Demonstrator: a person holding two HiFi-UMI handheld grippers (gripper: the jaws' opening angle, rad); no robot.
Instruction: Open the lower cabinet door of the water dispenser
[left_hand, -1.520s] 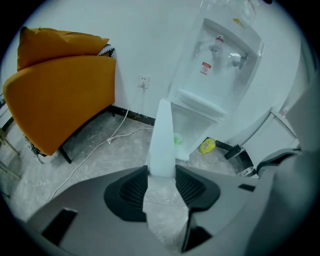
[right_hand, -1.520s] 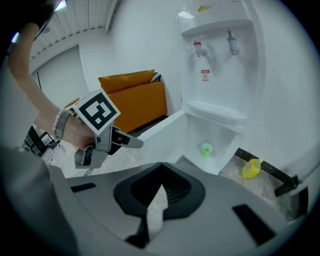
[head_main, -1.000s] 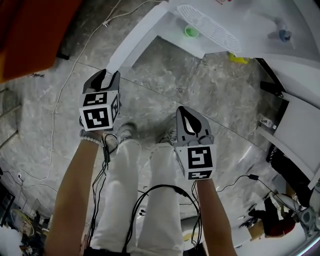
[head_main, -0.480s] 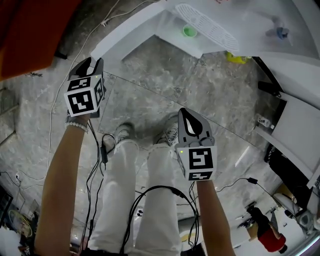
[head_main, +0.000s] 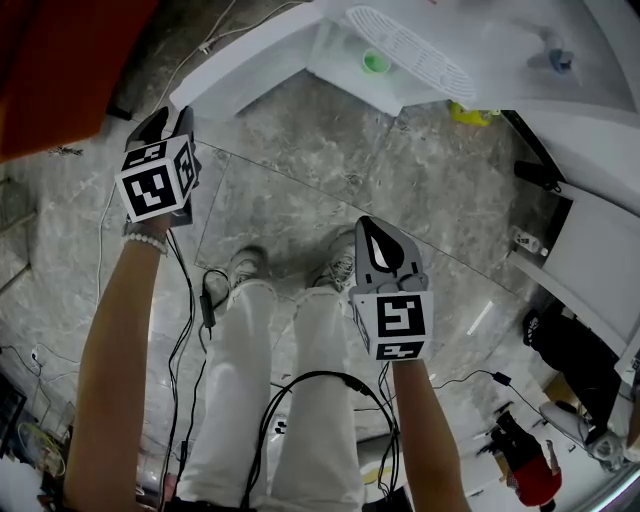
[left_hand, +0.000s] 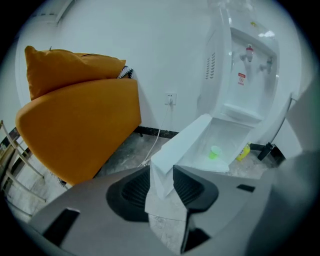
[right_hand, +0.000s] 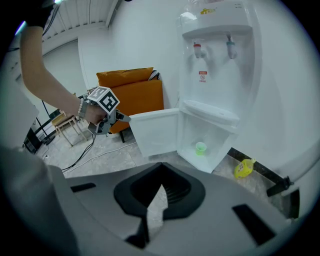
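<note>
The white water dispenser (right_hand: 215, 60) stands against the wall, and its lower cabinet door (head_main: 250, 65) is swung wide open to the left. My left gripper (head_main: 165, 118) is at the door's free edge. In the left gripper view, my left gripper (left_hand: 161, 180) has that edge of the door (left_hand: 185, 145) clamped between its pads. Inside the open cabinet sits a green cup (head_main: 376, 62). My right gripper (head_main: 378, 235) hangs shut and empty over the floor, well short of the dispenser. The right gripper view shows the left gripper (right_hand: 125, 119) on the door (right_hand: 155, 132).
An orange sofa (left_hand: 80, 125) stands left of the dispenser, close to the open door. A yellow bottle (right_hand: 243, 168) lies on the floor by the dispenser's right side. Cables (head_main: 110, 260) trail over the marble floor, and the person's legs and shoes are below the grippers.
My left gripper has moved left and away from the person, and the door has swung wider open with it. The right gripper has stayed put.
</note>
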